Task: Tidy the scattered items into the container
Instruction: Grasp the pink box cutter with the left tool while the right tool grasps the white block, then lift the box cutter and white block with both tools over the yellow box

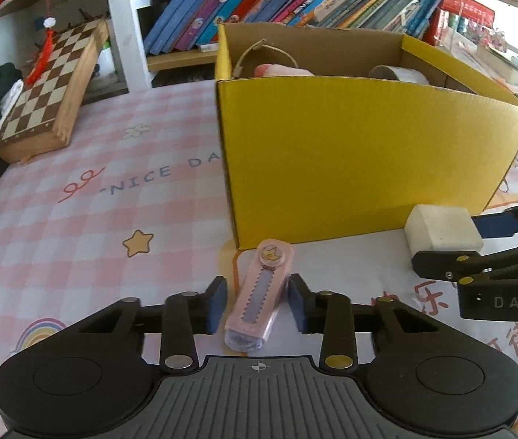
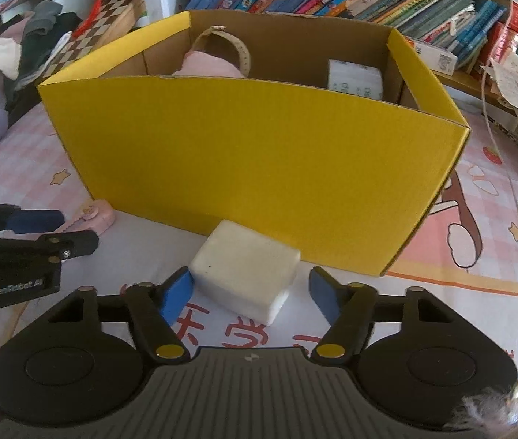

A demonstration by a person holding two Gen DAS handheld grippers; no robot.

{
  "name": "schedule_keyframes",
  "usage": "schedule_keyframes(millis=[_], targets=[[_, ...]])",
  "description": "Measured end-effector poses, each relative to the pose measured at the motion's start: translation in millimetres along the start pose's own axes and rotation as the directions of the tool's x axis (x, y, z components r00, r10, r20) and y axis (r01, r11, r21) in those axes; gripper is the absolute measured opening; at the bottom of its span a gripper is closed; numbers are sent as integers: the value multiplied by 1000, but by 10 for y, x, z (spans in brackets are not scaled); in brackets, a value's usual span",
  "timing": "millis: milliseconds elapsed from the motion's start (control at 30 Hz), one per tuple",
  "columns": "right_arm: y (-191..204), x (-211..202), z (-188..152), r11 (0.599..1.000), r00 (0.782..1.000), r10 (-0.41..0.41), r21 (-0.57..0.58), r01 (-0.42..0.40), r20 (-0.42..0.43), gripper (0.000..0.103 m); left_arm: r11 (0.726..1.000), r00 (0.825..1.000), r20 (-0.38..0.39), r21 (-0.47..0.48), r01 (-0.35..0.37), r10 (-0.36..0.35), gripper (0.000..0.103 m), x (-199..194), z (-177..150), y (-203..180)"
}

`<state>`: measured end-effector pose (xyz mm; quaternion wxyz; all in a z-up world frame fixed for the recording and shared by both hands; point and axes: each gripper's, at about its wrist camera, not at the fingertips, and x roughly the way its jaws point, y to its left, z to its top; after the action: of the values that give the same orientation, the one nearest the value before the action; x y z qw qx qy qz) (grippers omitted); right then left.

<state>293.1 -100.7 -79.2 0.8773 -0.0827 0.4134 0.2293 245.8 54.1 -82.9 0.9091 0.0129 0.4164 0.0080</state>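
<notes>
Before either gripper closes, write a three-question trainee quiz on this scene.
1. True or false: the pink utility knife lies inside the yellow cardboard box.
2. Which gripper straddles the white eraser block: A left, B right?
3. Fill in: both grippers' jaws are ____.

Key: 1 false, it lies on the tablecloth between the left gripper jaws. 2 B, the right gripper. 3 open.

both tongs, left point(image 1: 257, 301) & right point(image 2: 250, 291), low, jaws apart.
</notes>
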Motion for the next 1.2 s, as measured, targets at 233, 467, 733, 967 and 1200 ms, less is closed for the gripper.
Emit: schedule_keyframes(millis=[233, 467, 733, 967, 1200], targets=[[-1, -50, -19, 1000, 1000, 20, -5, -20, 2, 48, 1000, 1000, -5, -2, 16, -16, 23, -35, -19, -3], [-3, -206, -95, 1000, 1000, 28, -7, -28, 7, 42, 998, 998, 11, -20, 63, -63, 23, -215, -85, -14], [-1, -567, -183, 1000, 998, 29, -9, -29, 49, 42, 994, 991, 77, -9, 113, -112, 23, -630, -132, -41], [34, -846, -218, 999, 997, 38, -22, -37, 72, 42, 990, 983, 123, 34, 134, -137, 23, -860, -115, -84], [23, -1148, -110, 999, 988, 35, -39, -30, 149, 42, 987, 961, 226, 79, 143, -158, 23, -1094, 90, -139]])
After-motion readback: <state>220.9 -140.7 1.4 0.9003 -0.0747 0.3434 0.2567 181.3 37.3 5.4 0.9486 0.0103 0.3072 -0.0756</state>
